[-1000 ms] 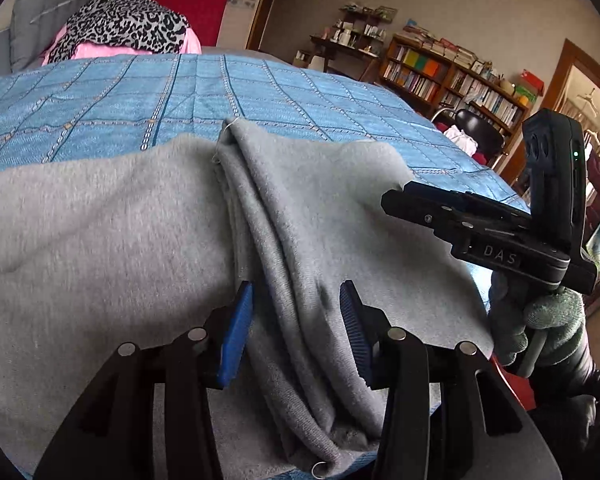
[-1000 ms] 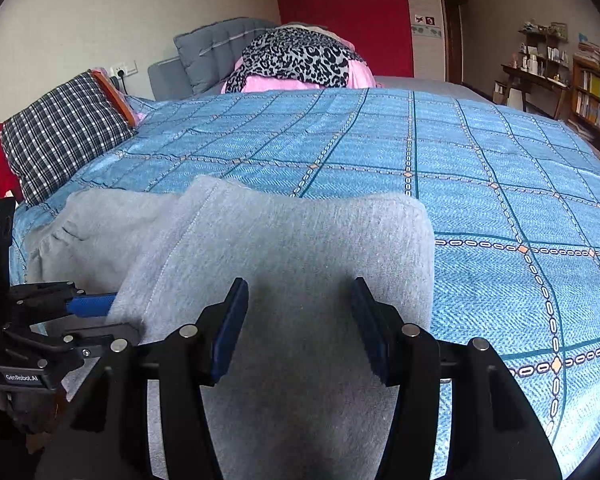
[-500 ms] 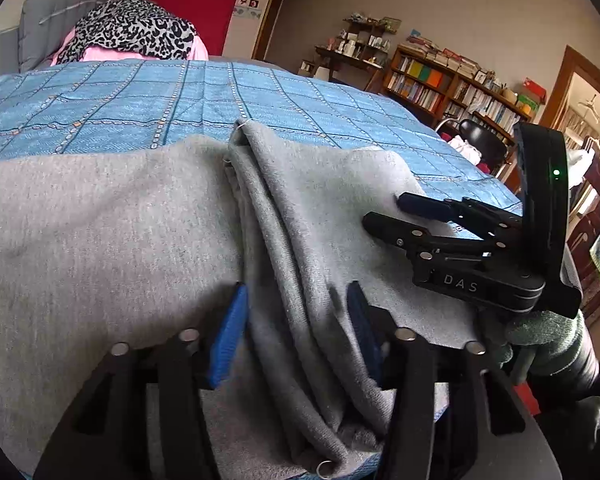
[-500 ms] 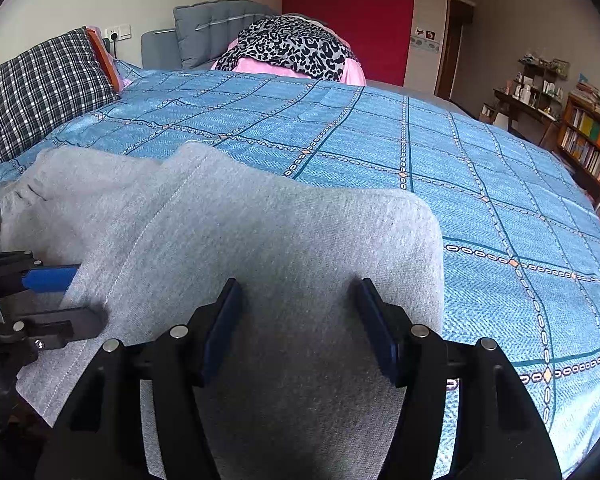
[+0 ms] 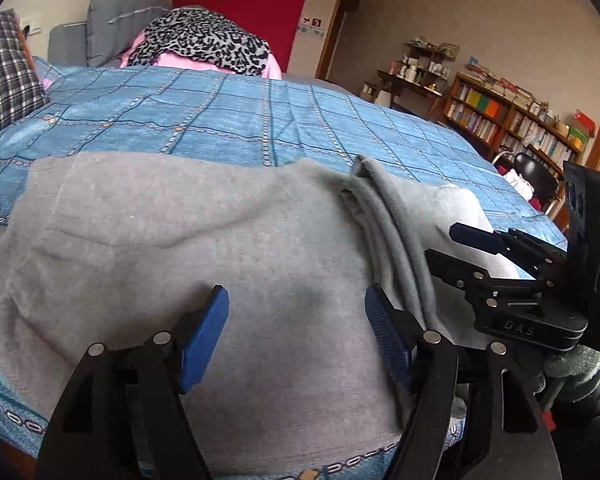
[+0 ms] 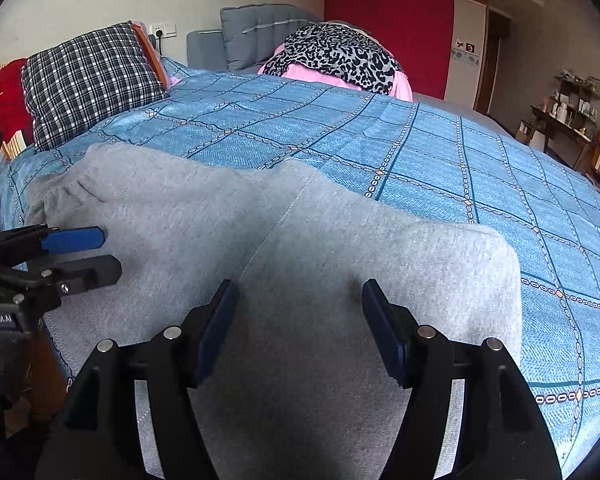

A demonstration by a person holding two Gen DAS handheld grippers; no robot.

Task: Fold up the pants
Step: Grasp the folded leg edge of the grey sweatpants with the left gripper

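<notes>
Grey pants (image 5: 220,240) lie folded on the blue patterned bedspread (image 5: 220,120), with a bunched ridge of fabric (image 5: 388,220) running along their right part. My left gripper (image 5: 296,320) hovers over the flat cloth left of that ridge. Its jaws are opening and pinch nothing. In the right wrist view the pants (image 6: 340,248) show a rounded folded corner at the right. There my right gripper (image 6: 296,312) stands above them, jaws opening, with no cloth caught. The left gripper (image 6: 110,252) shows at the left edge, and the right gripper (image 5: 440,243) at the right.
A plaid pillow (image 6: 88,84) and a leopard-print cloth on pink bedding (image 6: 336,56) sit at the head of the bed. Bookshelves (image 5: 512,120) and a black chair (image 5: 532,168) stand beyond the bed's right side. A gloved hand (image 5: 580,364) holds the right gripper.
My left gripper slid left off the bunched ridge it straddled, and its jaws spread wider. The right gripper's jaws also widened, and it shifted left over the pants.
</notes>
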